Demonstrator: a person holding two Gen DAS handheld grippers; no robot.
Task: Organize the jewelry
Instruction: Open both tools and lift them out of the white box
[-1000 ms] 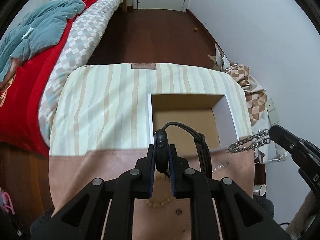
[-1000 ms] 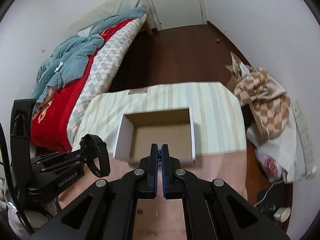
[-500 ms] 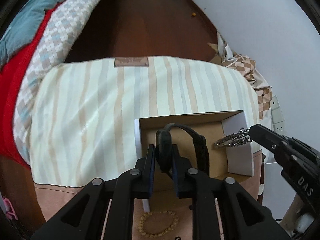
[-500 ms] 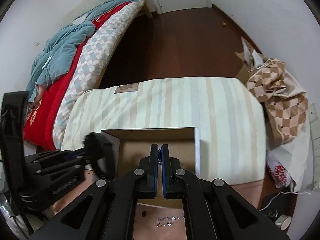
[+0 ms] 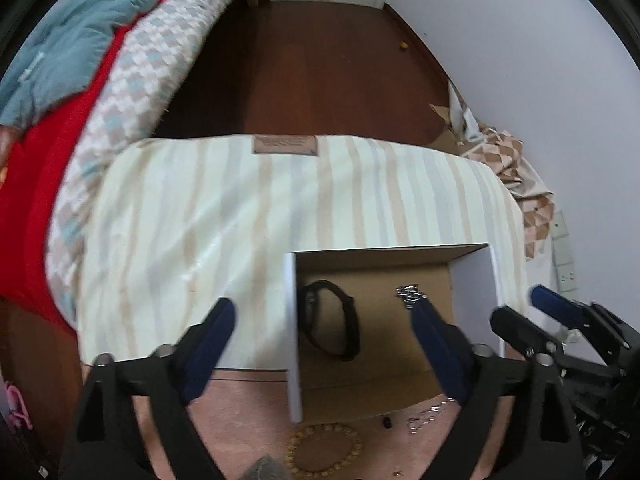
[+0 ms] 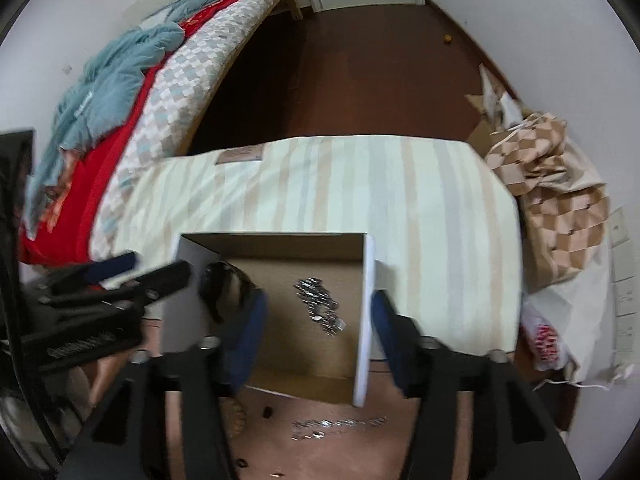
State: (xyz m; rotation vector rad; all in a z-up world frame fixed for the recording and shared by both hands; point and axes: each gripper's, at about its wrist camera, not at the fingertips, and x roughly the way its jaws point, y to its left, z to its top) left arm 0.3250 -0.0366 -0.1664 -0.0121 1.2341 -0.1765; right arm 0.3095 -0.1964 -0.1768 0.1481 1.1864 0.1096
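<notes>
Brown cardboard lines the open box, which sits on the table under a cloth of pale cream and tan stripes that gives way to plain pinkish fabric at the near edge. Inside it, a black watch lies curled near the left wall, and a silver chain lies in a loose heap on the floor of the box, apart from the watch.

The left gripper has its blue-padded fingers spread wide and empty; one finger hangs over the striped cloth outside the box's white left wall, the other over the box interior, just beside the chain. The right gripper is likewise spread and holds nothing, one finger inside the box by the watch, the other outside the white right wall, so that wall stands between its fingers.

Below the fingers, on the pinkish fabric in front of the box, lie a ring of tan wooden beads, a second silver chain stretched out flat, and a small dark bit too small to make out.

Beyond the table runs a dark wooden floor up to a white door. A bed with a red cover, checked quilt and rumpled teal blanket lies to the left, and a heap of checked brown cloth sits against the white wall on the right.
</notes>
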